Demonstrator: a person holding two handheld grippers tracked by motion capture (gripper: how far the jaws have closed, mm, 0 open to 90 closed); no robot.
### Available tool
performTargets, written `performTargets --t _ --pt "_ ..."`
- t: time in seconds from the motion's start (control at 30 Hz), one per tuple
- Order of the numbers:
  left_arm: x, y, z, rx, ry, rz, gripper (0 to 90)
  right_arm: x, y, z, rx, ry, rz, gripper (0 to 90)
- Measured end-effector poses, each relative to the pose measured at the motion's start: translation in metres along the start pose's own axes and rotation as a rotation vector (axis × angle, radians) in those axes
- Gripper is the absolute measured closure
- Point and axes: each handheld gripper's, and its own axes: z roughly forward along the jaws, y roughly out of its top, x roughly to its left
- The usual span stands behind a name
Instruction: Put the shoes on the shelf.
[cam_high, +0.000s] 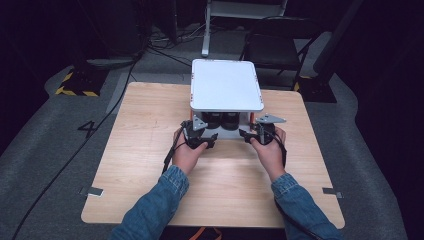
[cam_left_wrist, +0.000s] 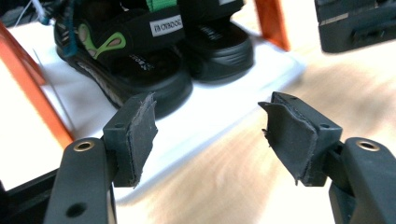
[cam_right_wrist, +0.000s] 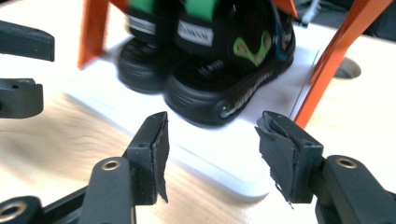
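A small two-level rack with a white top shelf (cam_high: 226, 84) and orange legs (cam_right_wrist: 327, 65) stands at the table's far middle. On its white lower shelf (cam_left_wrist: 205, 116) sits a pair of black sandals (cam_high: 222, 120) with green straps; the same sandals (cam_left_wrist: 140, 60) (cam_right_wrist: 224, 74) fill the upper part of both gripper views. My left gripper (cam_high: 202, 136) is open just in front of the rack's left front corner, nothing between its pads (cam_left_wrist: 140, 135). At the right front corner my right gripper (cam_high: 254, 134) is also open and empty, its pads (cam_right_wrist: 156, 149) apart.
The light wooden table (cam_high: 150, 150) has free room on both sides of the rack and in front. A dark folding chair (cam_high: 272, 47) and a white stand stand beyond the far edge. Cables run across the grey floor at the left.
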Motion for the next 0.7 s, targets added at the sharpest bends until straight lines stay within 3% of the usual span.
performTargets --t 0.1,0.27,0.4,0.5,0.57,0.63,0.7 --pt "-0.006 0.002 -0.024 -0.006 -0.003 0.023 30.3 0.0 0.003 -0.022 -0.028 0.026 -0.006 39.3" --pt "-0.006 -0.002 -0.061 0.017 -0.021 0.006 25.3 -0.004 0.001 -0.057 -0.065 0.076 -0.007 29.6" --pt "-0.001 -0.01 -0.089 0.017 -0.002 -0.006 21.9 -0.012 -0.003 -0.083 -0.068 0.116 0.008 19.6" --pt "0.005 -0.018 -0.107 0.018 -0.002 -0.016 20.2 -0.019 -0.009 -0.1 -0.074 0.148 0.024 18.7" --pt "0.01 -0.021 -0.117 0.044 -0.003 0.004 18.7 -0.023 -0.01 -0.11 -0.055 0.186 -0.004 18.0" --pt "0.015 -0.023 -0.129 0.056 -0.004 -0.002 17.8 -0.026 -0.012 -0.12 -0.081 0.243 0.023 15.6" --pt "0.024 -0.026 -0.137 0.084 0.007 0.009 16.2 -0.03 -0.014 -0.128 -0.074 0.24 0.027 15.7"
